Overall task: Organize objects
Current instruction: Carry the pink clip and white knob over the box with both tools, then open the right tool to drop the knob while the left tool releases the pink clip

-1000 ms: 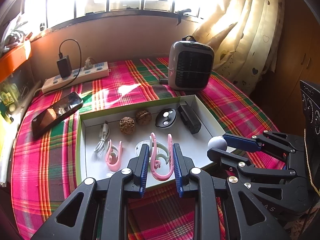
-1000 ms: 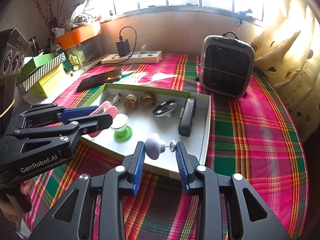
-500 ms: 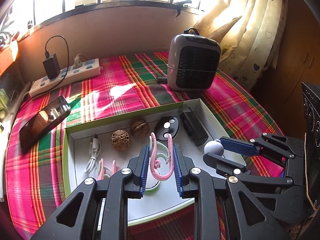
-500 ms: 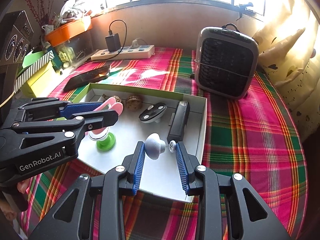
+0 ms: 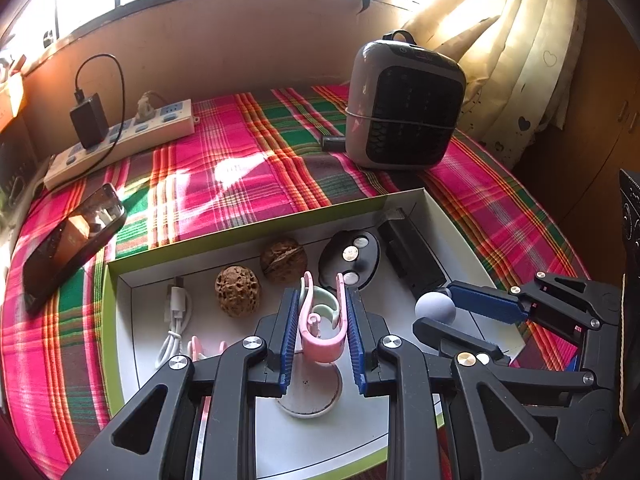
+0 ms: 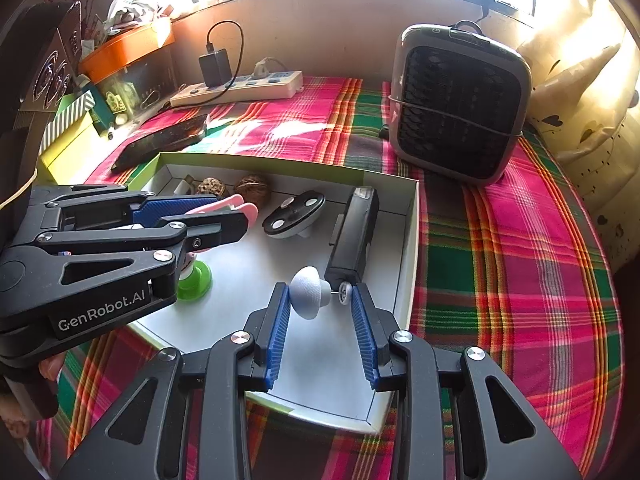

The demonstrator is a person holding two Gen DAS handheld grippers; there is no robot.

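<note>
Pink hook (image 5: 320, 336): clamped between the pads of the left gripper (image 5: 320, 336), curled end up, hanging over the near half of the tray (image 5: 256, 240); held by its flat sides, likely so it cannot twist while carried.
Grey knob (image 6: 308, 298): pinched end to end in the right gripper (image 6: 320, 312), dome on one pad, small wheel end on the other, above the tray's near right corner; that axial hold looks chosen because the dome would slip sideways.
Tray: white inside, green rim, the landmark here; it seems to be the collecting place, since both held things hover over it and not yet on its floor.
Already in tray: two walnuts (image 5: 256, 278) along the far wall, round black piece (image 5: 350, 258) beside them, black bar (image 5: 410, 258) along the right wall, white cable (image 5: 176, 320) at the left, green-based stand (image 6: 194, 280) beneath the left gripper.
Free floor: near middle and near right of the tray, probably where both will go.
Outside tray: phone (image 5: 72, 236) to the left, power strip (image 5: 120, 140) beyond it, heater (image 5: 404, 108) beyond the far right corner, all on the plaid counter (image 5: 248, 176).
</note>
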